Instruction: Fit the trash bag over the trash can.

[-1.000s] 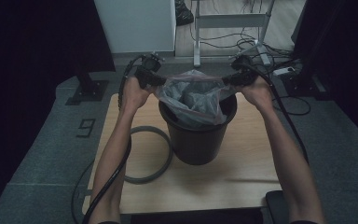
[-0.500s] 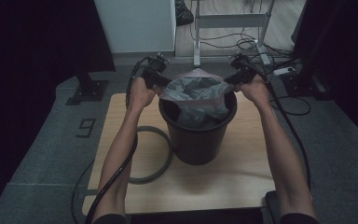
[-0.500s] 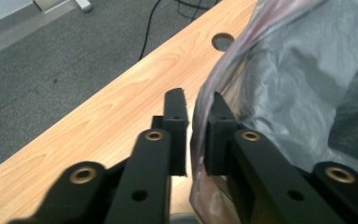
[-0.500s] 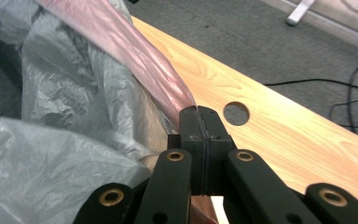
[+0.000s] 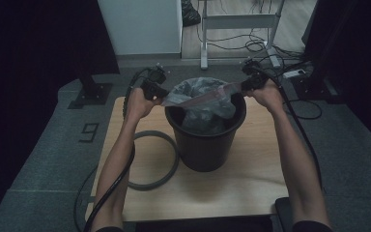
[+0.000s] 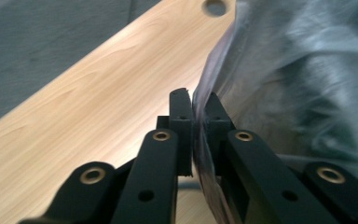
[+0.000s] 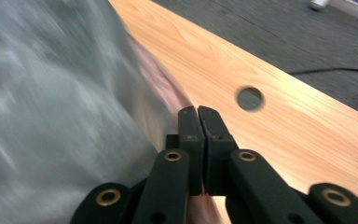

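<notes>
Plastic bag [image 5: 204,99], one translucent grey liner, hangs in the mouth of the single black bucket [image 5: 206,140] that stands on my wooden desk [image 5: 232,188]. I have two hand-held grippers on it, one at each side of its top edge, and the edge is pulled taut between them above the bucket's rim. My left hand-held gripper [image 5: 155,92] is clamped on the bag's left edge; in the left gripper view its two black jaws pinch a thin fold of the film [image 6: 196,135], after just closing a little further on it. My right hand-held gripper [image 5: 249,84] is clamped on the right edge; in the right gripper view the jaws sit tight together with the film [image 7: 163,102] running into them. One grey ring [image 5: 157,159] lies flat on the desk just left of the bucket. One round hole [image 7: 250,98] shows in the desktop beyond my right jaws.
</notes>
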Action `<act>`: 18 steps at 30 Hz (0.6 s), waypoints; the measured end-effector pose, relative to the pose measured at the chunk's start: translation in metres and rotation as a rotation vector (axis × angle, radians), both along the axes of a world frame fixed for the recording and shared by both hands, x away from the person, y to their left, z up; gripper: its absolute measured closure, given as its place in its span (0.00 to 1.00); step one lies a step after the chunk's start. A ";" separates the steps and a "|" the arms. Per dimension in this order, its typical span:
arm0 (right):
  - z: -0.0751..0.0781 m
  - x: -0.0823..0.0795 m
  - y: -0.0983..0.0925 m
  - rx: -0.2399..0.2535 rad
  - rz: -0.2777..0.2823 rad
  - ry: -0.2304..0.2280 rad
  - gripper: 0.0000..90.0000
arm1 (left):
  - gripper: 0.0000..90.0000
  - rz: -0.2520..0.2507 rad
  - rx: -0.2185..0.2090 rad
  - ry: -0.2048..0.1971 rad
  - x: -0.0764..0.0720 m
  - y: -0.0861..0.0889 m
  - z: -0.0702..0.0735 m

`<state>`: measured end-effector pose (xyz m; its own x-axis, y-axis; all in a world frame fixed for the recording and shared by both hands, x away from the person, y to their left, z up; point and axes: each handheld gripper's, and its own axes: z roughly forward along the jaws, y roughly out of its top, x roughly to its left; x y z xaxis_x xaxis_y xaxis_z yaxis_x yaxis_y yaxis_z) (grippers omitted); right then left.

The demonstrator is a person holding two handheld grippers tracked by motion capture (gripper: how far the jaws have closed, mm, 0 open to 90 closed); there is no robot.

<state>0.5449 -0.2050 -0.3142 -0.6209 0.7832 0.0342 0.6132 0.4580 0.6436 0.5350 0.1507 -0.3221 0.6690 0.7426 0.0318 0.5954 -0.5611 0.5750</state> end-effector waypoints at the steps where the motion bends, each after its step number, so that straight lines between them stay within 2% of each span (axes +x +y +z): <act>1: -0.001 -0.002 -0.002 -0.023 -0.004 -0.003 0.97 | 0.95 -0.001 -0.022 0.007 -0.002 0.004 0.000; 3: -0.003 -0.005 -0.008 -0.005 0.000 0.000 0.96 | 0.87 -0.010 -0.036 0.009 -0.008 0.010 0.000; 4: -0.004 -0.008 -0.013 0.015 0.000 -0.002 0.95 | 0.78 -0.016 -0.036 0.006 -0.010 0.012 0.001; 7: -0.003 -0.014 -0.019 0.009 0.004 -0.002 0.90 | 0.73 -0.038 -0.053 0.029 -0.018 0.015 0.002; 9: -0.001 -0.020 -0.023 0.017 0.006 -0.015 0.86 | 0.68 -0.045 -0.034 0.008 -0.025 0.016 0.006; 11: 0.002 -0.026 -0.026 0.026 0.020 -0.027 0.82 | 0.65 -0.041 -0.038 -0.013 -0.032 0.021 0.011; 12: 0.005 -0.030 -0.027 0.018 0.020 -0.038 0.76 | 0.61 -0.041 -0.038 -0.013 -0.032 0.021 0.011; 13: 0.008 -0.034 -0.029 0.016 0.017 -0.047 0.75 | 0.60 -0.029 -0.033 -0.032 -0.037 0.025 0.016; 18: 0.023 -0.047 -0.039 0.054 0.035 -0.074 0.64 | 0.54 -0.042 -0.045 -0.073 -0.053 0.038 0.032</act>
